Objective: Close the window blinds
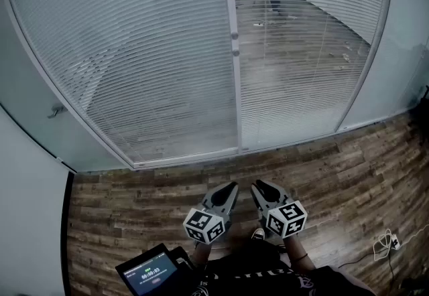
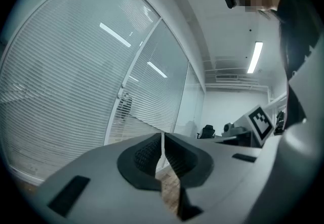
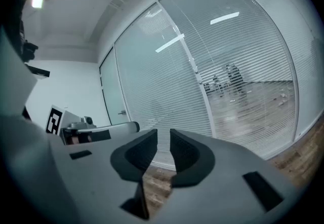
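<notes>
Head view: the left gripper [image 1: 230, 187] and the right gripper [image 1: 259, 185] are held low and close to the person's body. They sit side by side, just apart, both pointing forward toward the glass wall. Each marker cube faces up toward the camera.

In the left gripper view the jaws are pressed together at the tips with nothing between them. In the right gripper view the jaws stand a narrow gap apart and are empty.

The window blinds [image 1: 134, 53] hang behind the glass, well ahead of both grippers. On the left pane the slats look nearly opaque. On the right pane [image 1: 301, 60], past the white mullion [image 1: 234, 53], the slats let the room beyond show through.

A strip of wooden floor [image 1: 134, 194] lies between the person and the wall's base. A lit screen [image 1: 151, 271] sits at the lower left, and a coiled cable [image 1: 387, 242] lies at the lower right.
</notes>
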A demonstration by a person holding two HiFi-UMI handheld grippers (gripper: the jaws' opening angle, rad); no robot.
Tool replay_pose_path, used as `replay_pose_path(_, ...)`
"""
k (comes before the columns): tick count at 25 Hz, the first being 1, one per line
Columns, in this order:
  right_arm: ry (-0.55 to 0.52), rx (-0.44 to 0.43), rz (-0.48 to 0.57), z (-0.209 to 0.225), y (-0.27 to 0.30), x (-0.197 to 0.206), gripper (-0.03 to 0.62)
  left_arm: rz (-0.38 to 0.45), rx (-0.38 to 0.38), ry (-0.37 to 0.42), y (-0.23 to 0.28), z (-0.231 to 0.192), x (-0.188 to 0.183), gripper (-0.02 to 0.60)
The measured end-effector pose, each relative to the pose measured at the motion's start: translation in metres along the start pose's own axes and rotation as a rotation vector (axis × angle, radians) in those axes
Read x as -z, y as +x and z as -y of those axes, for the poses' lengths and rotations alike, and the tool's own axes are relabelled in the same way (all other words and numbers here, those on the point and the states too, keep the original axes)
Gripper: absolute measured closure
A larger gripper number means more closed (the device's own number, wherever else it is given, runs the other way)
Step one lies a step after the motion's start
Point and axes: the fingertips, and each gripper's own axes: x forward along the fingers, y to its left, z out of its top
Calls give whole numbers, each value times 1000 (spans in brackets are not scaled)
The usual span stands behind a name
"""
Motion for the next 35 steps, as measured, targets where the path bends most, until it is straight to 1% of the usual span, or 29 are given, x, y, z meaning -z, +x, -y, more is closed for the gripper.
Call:
replay_pose_path(5, 0, -1, 9, 52, 12, -21, 510, 7, 1, 24, 56, 1, -10, 575)
replay_pose_path(8, 6, -11, -3, 79, 21, -21, 510, -10, -7, 24, 79, 2, 0, 575)
replay_pose_path(11, 27, -30, -25, 91, 30, -11, 510, -58, -19, 11, 88, -1, 18, 575)
replay_pose_path(14, 40, -50, -40, 98, 48, -5, 510, -73, -46, -3, 96, -20, 24, 575)
replay_pose_path(19, 57, -46, -67, 126, 92, -8, 510, -78, -68, -31, 129, -70, 21, 575)
replay_pose_path(21, 55, -29, -64, 140, 109, -14, 510, -82, -58, -34, 148, -90, 17, 575)
replay_pose_path(23, 44, 3, -50, 159, 129, -27, 510, -82, -28, -29, 173, -110, 8, 575)
replay_pose_path(27, 25, 41, -29, 197, 194, -60, 510, -78, 23, -2, 228, -167, -21, 575)
replay_pose_path(31, -1, 64, -14, 217, 272, -107, 510, -88, 69, 41, 274, -234, -62, 575)
replay_pose_path(33, -39, 82, -11, 228, 316, -131, 510, -79, 85, 45, 294, -273, -85, 575)
replay_pose_path(35, -99, 106, -17, 238, 356, -149, 510, -74, 98, 43, 311, -310, -101, 575)
